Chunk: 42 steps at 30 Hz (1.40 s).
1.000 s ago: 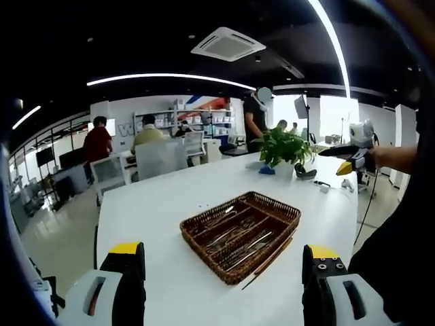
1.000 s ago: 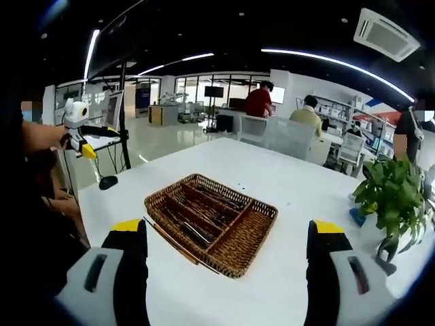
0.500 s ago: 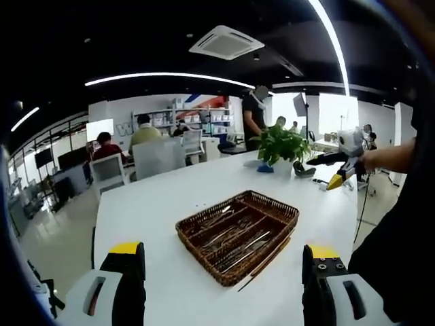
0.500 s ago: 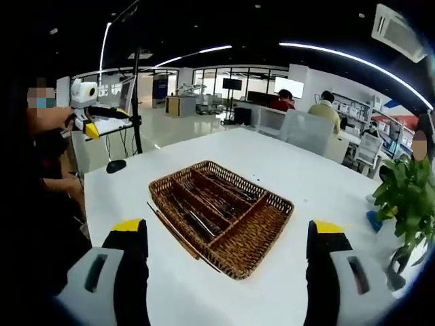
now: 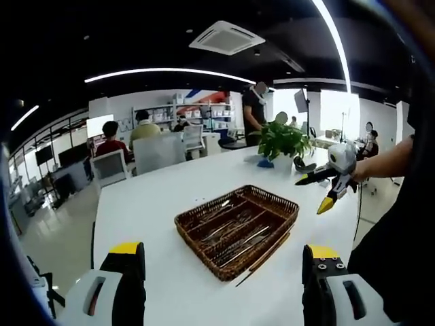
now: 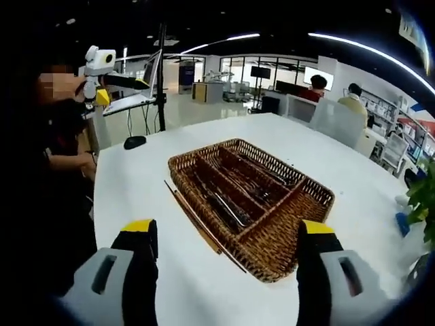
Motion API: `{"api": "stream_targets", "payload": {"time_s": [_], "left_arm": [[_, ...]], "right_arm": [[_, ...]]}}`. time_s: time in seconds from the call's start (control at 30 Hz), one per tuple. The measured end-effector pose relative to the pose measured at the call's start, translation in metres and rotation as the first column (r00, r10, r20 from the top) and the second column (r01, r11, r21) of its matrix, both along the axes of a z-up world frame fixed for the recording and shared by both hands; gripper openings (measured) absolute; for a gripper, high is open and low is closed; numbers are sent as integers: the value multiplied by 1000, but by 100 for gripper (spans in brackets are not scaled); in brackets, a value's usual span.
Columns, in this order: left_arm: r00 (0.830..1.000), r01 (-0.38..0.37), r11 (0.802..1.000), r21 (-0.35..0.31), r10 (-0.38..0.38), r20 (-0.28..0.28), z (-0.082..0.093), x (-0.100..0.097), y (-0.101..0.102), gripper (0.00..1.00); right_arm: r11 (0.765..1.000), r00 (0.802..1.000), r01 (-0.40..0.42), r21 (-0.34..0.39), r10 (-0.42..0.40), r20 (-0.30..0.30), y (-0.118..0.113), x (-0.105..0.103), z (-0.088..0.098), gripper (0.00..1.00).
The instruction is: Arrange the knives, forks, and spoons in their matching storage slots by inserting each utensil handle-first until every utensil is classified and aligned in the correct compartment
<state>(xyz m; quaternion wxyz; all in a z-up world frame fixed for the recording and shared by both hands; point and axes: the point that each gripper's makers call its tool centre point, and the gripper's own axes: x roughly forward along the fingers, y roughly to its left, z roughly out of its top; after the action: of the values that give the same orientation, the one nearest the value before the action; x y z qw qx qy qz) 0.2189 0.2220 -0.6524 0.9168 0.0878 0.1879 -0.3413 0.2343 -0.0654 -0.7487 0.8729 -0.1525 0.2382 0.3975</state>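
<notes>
A brown wicker tray (image 5: 275, 238) with long compartments sits in the middle of a white table (image 5: 149, 204). Several metal utensils (image 5: 238, 234) lie along its slots. My left gripper (image 5: 224, 272) stands open, well short of the tray, nothing between its jaws. In the right gripper view the tray (image 6: 285, 241) is nearer, with utensils (image 6: 234, 187) in its slots. My right gripper (image 6: 221, 255) is open and holds nothing. It also shows in the left gripper view as the right gripper (image 5: 326, 190), held in the air past the table's right edge.
A pair of thin brown sticks (image 6: 197, 221) lies on the table along the tray's near side, also seen as sticks (image 5: 262, 255). A potted plant (image 5: 282, 146) stands at the far end. People sit at desks (image 5: 112, 142) behind. The left gripper (image 6: 126, 81) shows at upper left.
The right gripper has come down and closer to the tray, which now looks larger in its view. In the left gripper view it has dropped lower at the right. The tray has not moved.
</notes>
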Motion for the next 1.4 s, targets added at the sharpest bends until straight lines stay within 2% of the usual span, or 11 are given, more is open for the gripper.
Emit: {"api": "stream_targets", "payload": {"time_s": [0.23,0.57,0.77,0.87,1.3,1.4], "left_arm": [[1000,-13,1000,5,13,7,5,0,6,100],[1000,-21,1000,8,21,6,5,-5,11,100],[1000,-21,1000,11,21,0,3,-9,13,100],[1000,-24,1000,19,24,-3,1,-10,15,100],[1000,-28,999,26,28,-10,1,-16,21,100],[999,-33,999,22,33,-14,1,-17,23,100]], "right_arm": [[999,998,-36,-13,35,-54,13,-11,-31,68],[999,994,-47,-21,45,-98,20,-19,-54,56],[999,992,-48,-23,45,-119,23,-22,-72,54],[999,989,-43,-31,38,-141,23,-20,-84,48],[996,985,-71,-60,60,-164,31,-12,-100,36],[994,982,-82,-78,68,-174,30,-12,-105,37]]}}
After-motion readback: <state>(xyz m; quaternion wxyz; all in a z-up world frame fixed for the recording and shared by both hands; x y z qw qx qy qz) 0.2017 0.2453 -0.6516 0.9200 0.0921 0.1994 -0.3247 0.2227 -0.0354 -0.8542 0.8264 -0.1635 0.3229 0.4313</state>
